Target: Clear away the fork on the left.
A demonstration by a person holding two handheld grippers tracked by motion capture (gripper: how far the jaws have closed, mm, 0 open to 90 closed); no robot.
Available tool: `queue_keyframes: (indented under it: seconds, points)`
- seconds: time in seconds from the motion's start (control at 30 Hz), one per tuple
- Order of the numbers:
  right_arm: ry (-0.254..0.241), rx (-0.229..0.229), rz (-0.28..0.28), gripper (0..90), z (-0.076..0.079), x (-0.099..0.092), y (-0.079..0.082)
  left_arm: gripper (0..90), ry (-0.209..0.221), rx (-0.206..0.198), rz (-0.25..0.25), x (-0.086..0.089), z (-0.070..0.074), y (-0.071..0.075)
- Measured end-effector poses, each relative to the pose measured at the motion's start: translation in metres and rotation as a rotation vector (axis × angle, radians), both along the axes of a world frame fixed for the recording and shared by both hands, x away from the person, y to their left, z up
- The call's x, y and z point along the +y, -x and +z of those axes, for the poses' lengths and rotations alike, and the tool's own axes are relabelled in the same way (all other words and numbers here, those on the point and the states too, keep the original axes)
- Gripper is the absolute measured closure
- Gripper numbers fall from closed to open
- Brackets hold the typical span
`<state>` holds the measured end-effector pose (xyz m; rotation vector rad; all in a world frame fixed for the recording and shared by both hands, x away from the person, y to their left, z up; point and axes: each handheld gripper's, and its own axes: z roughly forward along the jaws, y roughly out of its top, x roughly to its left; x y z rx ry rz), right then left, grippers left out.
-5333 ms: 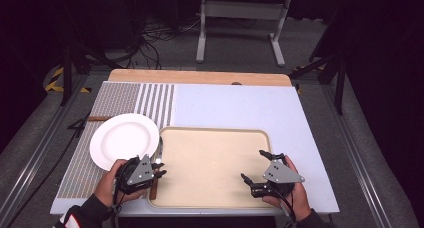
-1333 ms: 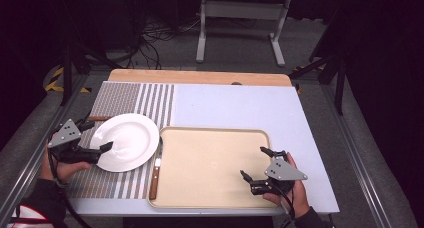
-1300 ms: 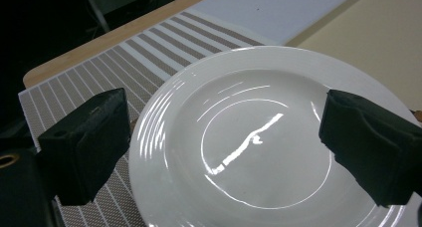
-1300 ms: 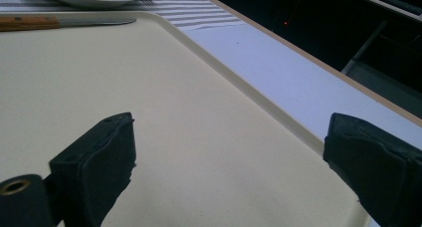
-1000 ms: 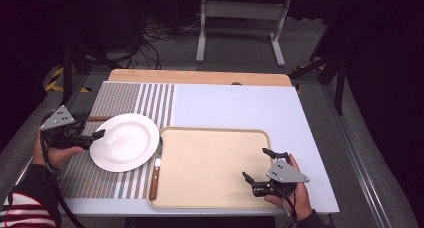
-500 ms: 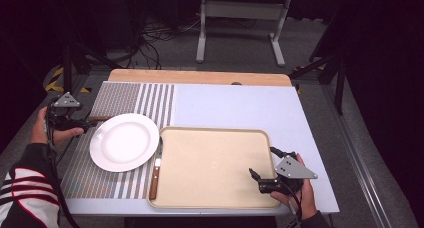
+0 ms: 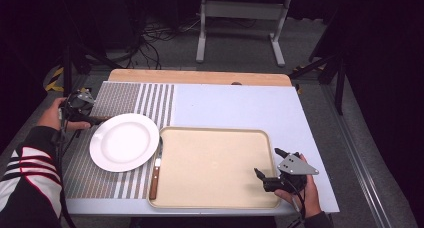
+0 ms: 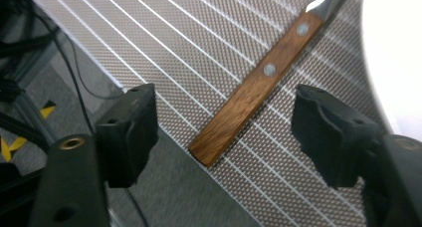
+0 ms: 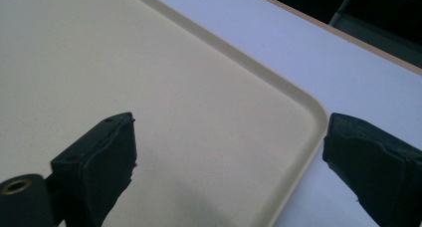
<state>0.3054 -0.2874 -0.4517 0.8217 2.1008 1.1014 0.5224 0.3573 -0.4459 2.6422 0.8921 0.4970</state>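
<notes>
Left gripper view: left tongs point(image 8: 224, 137) gape over a wooden handle point(image 8: 256, 90); right tongs point(image 9: 229, 172) gape above the tray point(image 9: 149, 87).

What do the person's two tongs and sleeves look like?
Both tongs are black with two blocky jaws. The right tongs carry a grey three-cornered plate on top with small dark holes, and a thin dark cable trails past the wrist. The left tongs also bear a small grey plate and a dark cable. In the gripper views, brass-coloured holes mark the jaw bases. The left sleeve is black with red and white stripes.
</notes>
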Motion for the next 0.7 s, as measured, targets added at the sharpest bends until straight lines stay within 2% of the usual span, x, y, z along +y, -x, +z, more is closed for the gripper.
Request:
queue_keyframes:
  seconds: [0.03, 0.1, 0.17, 0.23, 0.27, 0.3, 0.33, 0.37, 0.4, 0.43, 0.47, 0.5, 0.53, 0.57, 0.7]
  points:
    - [-0.002, 0.002, -0.004, 7.9, 0.000, -0.001, 0.000, 31.2, -0.021, 0.028, -0.010, -0.002, -0.002, -0.003]
    - [0.008, 0.005, -0.015, 7.9, 0.002, -0.002, 0.000, 31.8, 0.005, 0.030, -0.013, -0.003, -0.001, -0.007]
    - [-0.007, 0.004, -0.021, 8.0, 0.004, -0.005, -0.001, 31.3, 0.001, 0.039, -0.019, -0.005, -0.001, -0.008]
    - [-0.017, 0.003, -0.028, 8.0, 0.005, -0.007, -0.001, 31.9, -0.009, 0.052, -0.033, -0.009, -0.001, -0.010]
    - [-0.023, 0.004, -0.027, 8.1, 0.005, -0.007, -0.002, 33.0, -0.031, 0.076, -0.037, -0.013, 0.000, -0.013]
    - [-0.029, 0.011, -0.022, 8.2, 0.005, -0.008, -0.003, 35.4, -0.035, 0.091, -0.037, -0.014, 0.001, -0.013]
    - [-0.032, 0.016, -0.017, 8.3, 0.004, -0.009, -0.003, 37.0, -0.035, 0.091, -0.037, -0.014, 0.001, -0.013]
    - [-0.032, 0.016, -0.017, 8.3, 0.004, -0.009, -0.003, 37.0, -0.053, 0.097, -0.048, -0.016, 0.001, -0.015]
    - [-0.038, 0.036, -0.009, 8.6, 0.003, -0.013, -0.006, 37.5, -0.066, 0.113, -0.049, -0.020, 0.003, -0.018]
    - [-0.047, 0.041, -0.012, 8.6, 0.002, -0.014, -0.007, 38.8, -0.055, 0.132, -0.050, -0.023, 0.003, -0.020]
    - [-0.047, 0.041, -0.012, 8.6, 0.002, -0.014, -0.007, 39.9, -0.055, 0.132, -0.050, -0.023, 0.003, -0.020]
    - [-0.059, 0.046, -0.016, 8.6, 0.002, -0.017, -0.008, 39.9, -0.061, 0.144, -0.070, -0.027, 0.003, -0.022]
    - [-0.067, 0.047, -0.016, 8.6, 0.002, -0.021, -0.010, 42.2, -0.079, 0.166, -0.073, -0.032, 0.004, -0.025]
    - [-0.067, 0.047, -0.016, 8.6, 0.002, -0.021, -0.010, 42.2, -0.079, 0.166, -0.073, -0.032, 0.004, -0.025]
    - [-0.070, 0.059, -0.008, 8.6, 0.000, -0.025, -0.013, 47.2, -0.099, 0.220, -0.078, -0.040, 0.007, -0.031]
